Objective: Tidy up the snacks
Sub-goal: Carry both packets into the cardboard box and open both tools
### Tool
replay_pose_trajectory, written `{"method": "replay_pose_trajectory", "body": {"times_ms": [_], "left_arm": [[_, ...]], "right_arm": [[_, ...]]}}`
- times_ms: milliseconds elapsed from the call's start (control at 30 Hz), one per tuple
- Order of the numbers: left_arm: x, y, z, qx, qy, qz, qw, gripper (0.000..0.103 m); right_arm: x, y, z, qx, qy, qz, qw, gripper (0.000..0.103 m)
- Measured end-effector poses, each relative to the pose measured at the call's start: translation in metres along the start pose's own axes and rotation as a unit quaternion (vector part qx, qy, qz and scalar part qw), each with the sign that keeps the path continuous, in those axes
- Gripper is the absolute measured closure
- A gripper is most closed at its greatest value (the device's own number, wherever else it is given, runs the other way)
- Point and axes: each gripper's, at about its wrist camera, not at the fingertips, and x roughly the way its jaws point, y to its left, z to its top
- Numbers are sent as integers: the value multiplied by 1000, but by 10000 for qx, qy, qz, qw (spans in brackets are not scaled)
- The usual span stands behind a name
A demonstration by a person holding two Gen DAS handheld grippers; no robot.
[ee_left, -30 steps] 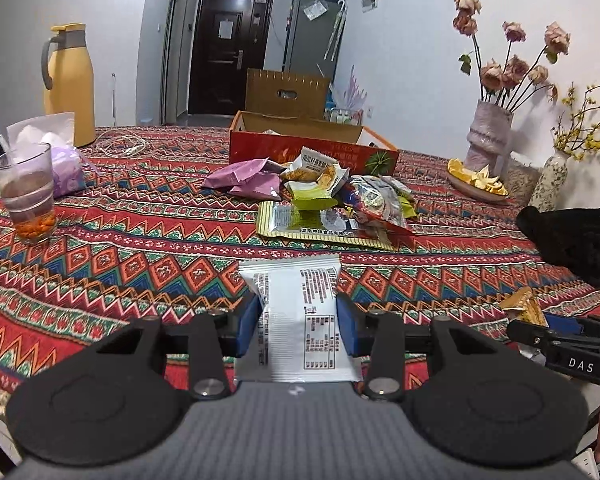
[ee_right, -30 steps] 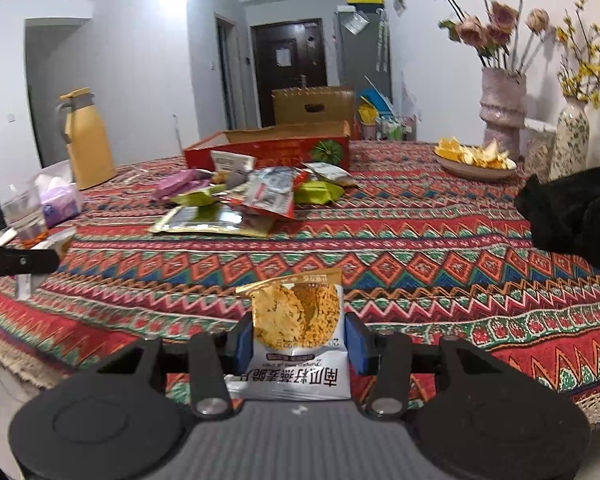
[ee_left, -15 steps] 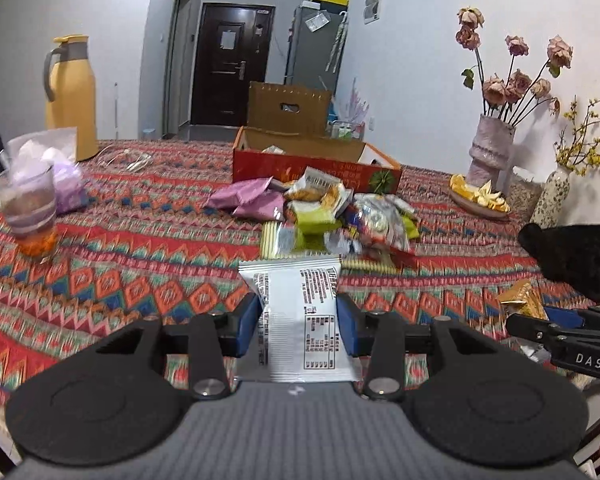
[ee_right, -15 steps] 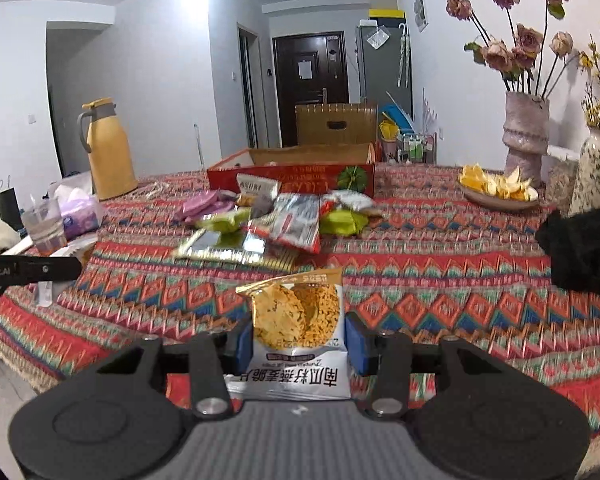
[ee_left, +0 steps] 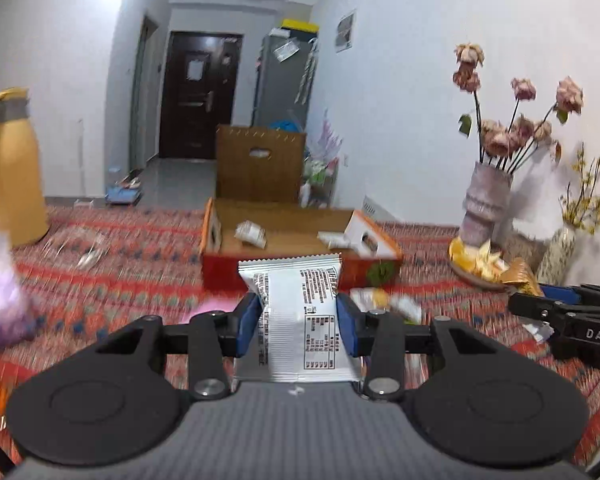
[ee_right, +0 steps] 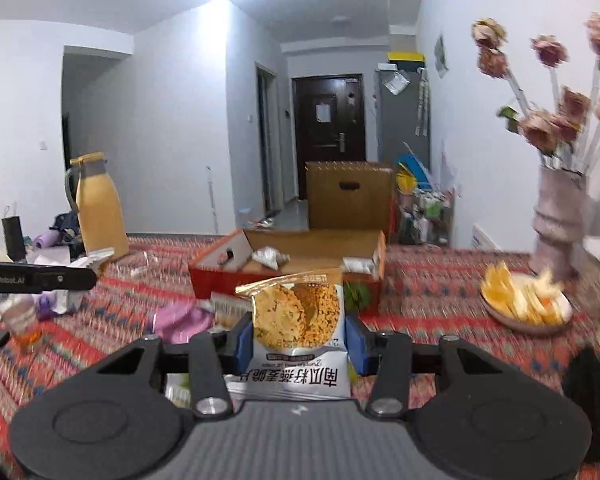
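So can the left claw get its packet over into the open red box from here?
Probably yes. The left claw is shut on the white snack packet, and the red box lies straight ahead with its top open. Only loose snacks lie between, low on the tablecloth.

Patterned tablecloth (ee_left: 132, 248) carries red cardboard box (ee_left: 300, 268), yellow jug (ee_right: 98, 204), fruit plate (ee_right: 524, 306), vases (ee_right: 558, 216)

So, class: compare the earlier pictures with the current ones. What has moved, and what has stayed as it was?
Both grippers have risen and advanced toward the red box; its inside, with packets lying in it, now shows. Unchanged: the left gripper stays shut on the white snack packet, the right gripper on the cracker packet. Nothing was let go.
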Motion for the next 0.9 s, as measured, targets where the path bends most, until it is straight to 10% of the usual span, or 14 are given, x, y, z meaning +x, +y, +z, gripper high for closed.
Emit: {"method": "replay_pose_trajectory", "body": {"times_ms": [500, 900], "left_arm": [[227, 56, 129, -169, 428, -82, 9989, 61], [429, 104, 114, 226, 1692, 819, 9819, 51]], "right_arm": [[239, -43, 120, 179, 376, 449, 9981, 58], [472, -84, 109, 1335, 2136, 131, 9677, 55]]}}
